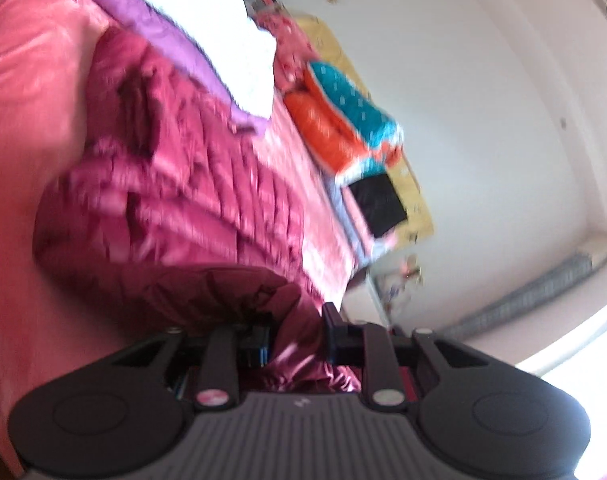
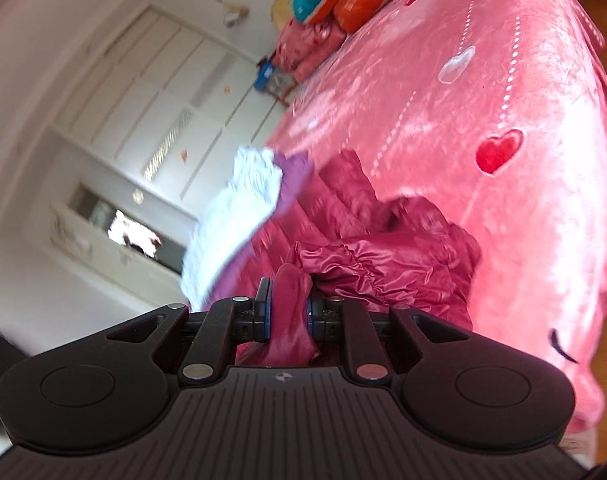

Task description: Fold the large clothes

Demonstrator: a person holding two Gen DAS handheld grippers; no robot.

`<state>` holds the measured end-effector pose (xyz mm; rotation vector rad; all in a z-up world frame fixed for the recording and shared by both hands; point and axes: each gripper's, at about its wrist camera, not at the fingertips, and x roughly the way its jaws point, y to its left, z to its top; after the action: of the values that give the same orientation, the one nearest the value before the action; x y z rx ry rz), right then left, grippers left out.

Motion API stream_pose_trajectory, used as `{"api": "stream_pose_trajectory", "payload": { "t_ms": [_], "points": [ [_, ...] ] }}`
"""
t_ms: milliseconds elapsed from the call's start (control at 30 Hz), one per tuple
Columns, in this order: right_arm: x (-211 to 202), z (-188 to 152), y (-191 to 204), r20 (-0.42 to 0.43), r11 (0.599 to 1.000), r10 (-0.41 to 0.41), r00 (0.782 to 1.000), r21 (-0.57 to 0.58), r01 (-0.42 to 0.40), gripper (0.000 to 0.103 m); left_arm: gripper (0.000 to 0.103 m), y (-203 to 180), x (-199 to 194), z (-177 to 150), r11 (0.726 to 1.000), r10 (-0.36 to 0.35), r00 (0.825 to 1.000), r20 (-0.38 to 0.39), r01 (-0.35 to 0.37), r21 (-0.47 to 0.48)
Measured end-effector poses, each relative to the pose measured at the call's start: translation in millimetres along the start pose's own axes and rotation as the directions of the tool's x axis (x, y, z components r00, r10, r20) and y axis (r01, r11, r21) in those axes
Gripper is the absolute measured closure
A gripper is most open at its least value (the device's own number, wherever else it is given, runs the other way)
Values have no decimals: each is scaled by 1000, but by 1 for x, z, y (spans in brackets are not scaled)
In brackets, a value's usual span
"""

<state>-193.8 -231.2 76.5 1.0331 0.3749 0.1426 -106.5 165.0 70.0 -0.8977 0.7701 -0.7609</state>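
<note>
Both grippers are pinching the same dark red quilted jacket [image 1: 191,184], which lies bunched on the pink bed cover [image 2: 483,92] beside a purple and white garment [image 1: 207,40]. The left gripper [image 1: 297,340] has its jaws drawn in on a gathered wad of the shiny fabric, and the right gripper [image 2: 289,312] is clamped narrow on a fold of it near the elasticated edge (a cuff or hem, hard to tell which). Judging by the rumpled heap, no neat fold is finished yet: the jacket looks lifted mid-fold, with smoothing, the remaining folds and laying it flat left to do
</note>
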Motion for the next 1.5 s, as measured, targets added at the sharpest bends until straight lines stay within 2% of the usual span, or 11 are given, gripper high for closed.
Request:
{"api": "stream_pose_trajectory", "payload": {
  "t_ms": [233, 500, 667, 900, 1000, 1067, 1133, 1233, 1333, 1400, 1500],
  "points": [
    [26, 29, 7, 91, 997, 35, 995, 68, -41, 85, 81, 12, 15, 51, 996, -3, 989, 147, 17, -91],
    [92, 66, 32, 122, 999, 16, 992, 36, -20, 85, 81, 48, 35, 109, 971, 11, 949, 315, 65, -229],
    [133, 77, 37, 123, 999, -45, 991, -12, 47, 84, 81, 67, 48, 138, 966, 56, 931, 362, 40, -255],
    [194, 78, 30, 93, 992, -111, 990, -50, 116, 78, 81, 98, 51, 149, 954, 136, 919, 370, -22, -298],
    [209, 75, 26, 95, 989, -132, 987, -51, 137, 66, 81, 104, 46, 152, 951, 161, 911, 381, -40, -307],
    [215, 74, 23, 109, 988, -140, 984, -48, 146, 39, 81, 109, 43, 153, 948, 171, 905, 389, -45, -314],
    [215, 74, 23, 133, 989, -139, 981, -39, 145, 30, 82, 110, 39, 153, 948, 211, 891, 403, -86, -307],
    [211, 72, 28, 163, 990, -132, 978, -33, 139, 20, 84, 108, 30, 154, 946, 265, 853, 449, -141, -292],
    [202, 72, 35, 201, 987, -128, 971, -71, 144, 6, 83, 101, 25, 160, 965, 234, 848, 475, -143, -221],
    [193, 71, 40, 231, 983, -117, 966, -113, 146, 2, 76, 93, 25, 164, 975, 215, 856, 470, -163, -149],
    [181, 67, 48, 264, 968, -112, 958, -190, 165, 1, 50, 83, 31, 167, 974, 222, 867, 447, -214, -68]
  ]
}}
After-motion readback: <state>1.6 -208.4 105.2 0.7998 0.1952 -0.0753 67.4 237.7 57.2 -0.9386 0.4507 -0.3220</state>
